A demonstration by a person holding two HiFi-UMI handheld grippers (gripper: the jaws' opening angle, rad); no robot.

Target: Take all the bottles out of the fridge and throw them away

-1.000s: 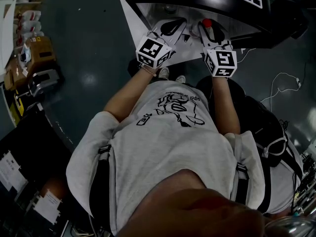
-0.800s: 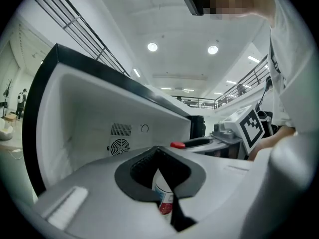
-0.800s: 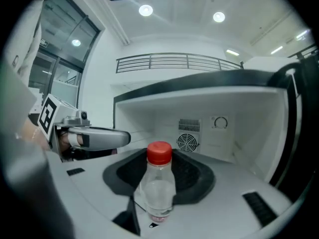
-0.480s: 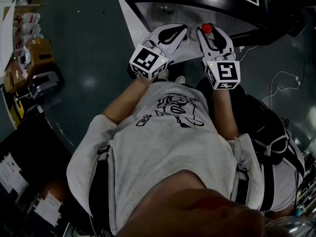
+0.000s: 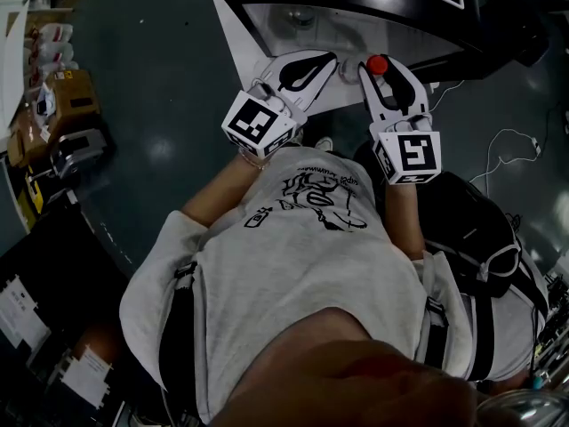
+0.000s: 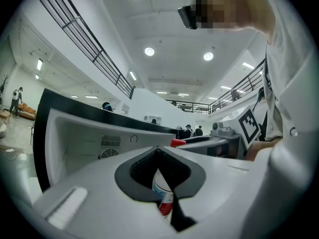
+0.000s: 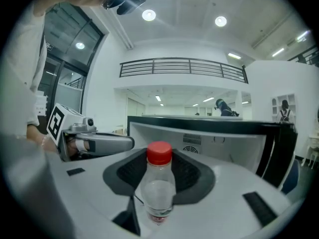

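Bottles held at the fridge's open front, one per gripper.
Before the fridge (image 5: 382,34), the left gripper (image 5: 324,60) is clamped on a labelled bottle (image 6: 162,195); beside it, the right gripper (image 5: 381,64) grips an upright red-capped bottle (image 7: 158,188).
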